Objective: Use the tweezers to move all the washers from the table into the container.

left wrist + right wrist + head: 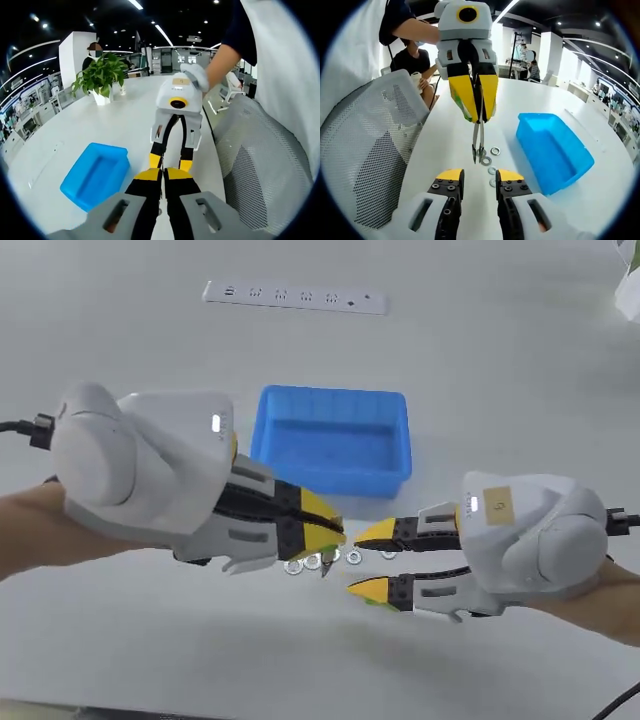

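Left gripper jaws clamped narrow on tweezers, tips down among the washers. Washers lie in a short row on the table, toward its near edge, near the blue container. Right gripper jaws apart, empty, beside the row.

Location type: open-plan office. Indicators: a large white table carrying a power strip, a grey mesh chair, a potted plant, white columns, and a dark ceiling with strip lights and recessed spotlights.
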{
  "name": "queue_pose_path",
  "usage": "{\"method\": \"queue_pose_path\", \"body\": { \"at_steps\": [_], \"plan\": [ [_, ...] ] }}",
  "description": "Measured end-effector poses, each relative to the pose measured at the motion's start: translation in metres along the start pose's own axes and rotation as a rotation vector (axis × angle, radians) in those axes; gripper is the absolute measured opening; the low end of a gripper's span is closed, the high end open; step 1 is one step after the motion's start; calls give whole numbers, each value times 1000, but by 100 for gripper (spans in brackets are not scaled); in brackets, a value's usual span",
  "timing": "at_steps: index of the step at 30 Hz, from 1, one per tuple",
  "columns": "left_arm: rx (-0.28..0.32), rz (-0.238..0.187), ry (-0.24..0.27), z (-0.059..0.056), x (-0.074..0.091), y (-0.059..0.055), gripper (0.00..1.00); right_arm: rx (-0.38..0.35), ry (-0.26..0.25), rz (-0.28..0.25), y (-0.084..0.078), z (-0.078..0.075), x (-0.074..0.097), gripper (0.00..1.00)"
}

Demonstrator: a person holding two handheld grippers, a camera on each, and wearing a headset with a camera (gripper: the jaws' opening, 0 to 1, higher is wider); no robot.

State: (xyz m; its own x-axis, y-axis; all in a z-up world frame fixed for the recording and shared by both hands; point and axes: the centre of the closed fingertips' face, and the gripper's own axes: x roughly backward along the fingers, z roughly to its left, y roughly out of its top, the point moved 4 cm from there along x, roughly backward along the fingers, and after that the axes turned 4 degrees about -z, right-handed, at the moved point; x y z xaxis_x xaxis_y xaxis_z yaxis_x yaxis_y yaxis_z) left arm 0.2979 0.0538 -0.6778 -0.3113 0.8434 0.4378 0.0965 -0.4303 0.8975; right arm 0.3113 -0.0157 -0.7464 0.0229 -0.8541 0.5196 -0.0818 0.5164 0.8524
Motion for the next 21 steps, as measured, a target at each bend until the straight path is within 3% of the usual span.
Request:
{"method": "queue_pose_path", "body": {
  "at_steps": [8, 21],
  "plan": [
    [-12, 3, 48, 7, 18, -4, 5, -8, 7, 3, -2, 1, -4, 26],
    [52, -6, 68, 12, 21, -12, 5, -15, 1, 6, -3, 1, -3, 26]
  ]
}}
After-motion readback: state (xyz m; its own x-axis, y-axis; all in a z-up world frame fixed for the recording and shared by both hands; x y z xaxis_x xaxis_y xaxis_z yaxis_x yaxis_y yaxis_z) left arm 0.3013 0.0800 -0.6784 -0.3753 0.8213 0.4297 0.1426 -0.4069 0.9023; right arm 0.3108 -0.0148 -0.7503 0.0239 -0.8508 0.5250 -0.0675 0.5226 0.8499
